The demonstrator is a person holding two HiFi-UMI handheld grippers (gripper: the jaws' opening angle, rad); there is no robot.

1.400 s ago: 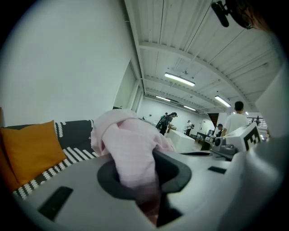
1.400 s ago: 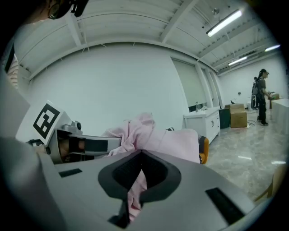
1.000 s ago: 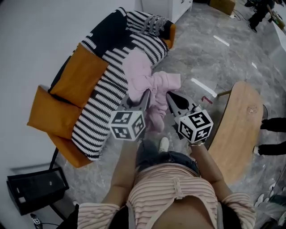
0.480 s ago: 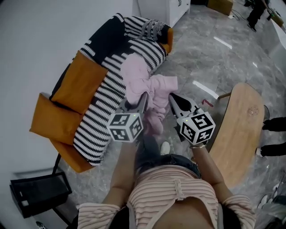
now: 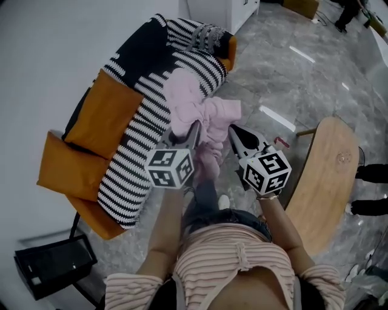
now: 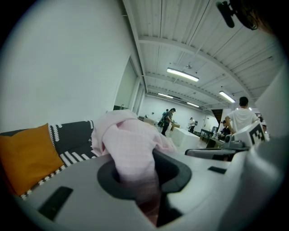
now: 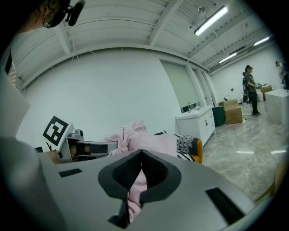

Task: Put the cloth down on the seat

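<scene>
Grey marbled floor (image 5: 285, 79) is stretching out in front of you, with a low sofa against the white wall at your left. You are holding the pink cloth (image 5: 203, 115) up in a loose bunch between both tools. In the head view its upper folds are lying over the front edge of the sofa seat (image 5: 151, 121), while a narrower tail is hanging down toward your legs; whether it is touching the seat cannot be told. Your left gripper (image 5: 195, 128) is pinching the cloth, a thick fold of pink fabric filling the gap between its jaws in the left gripper view. Your right gripper (image 5: 232, 131) is clamping another part, its jaws almost meeting with a thin strip of fabric caught between them. The two tools are pointing forward just beside each other, marker cubes toward you. A black-and-white striped throw is covering the seat, and orange cushions (image 5: 100, 115) are leaning at its back and far left. A pale wooden tabletop (image 5: 324, 175) is standing at your right, a white cabinet (image 5: 224, 9) beyond the sofa, and a black case (image 5: 54, 266) on the floor at your lower left. People (image 6: 168, 119) are standing far back in the hall.
</scene>
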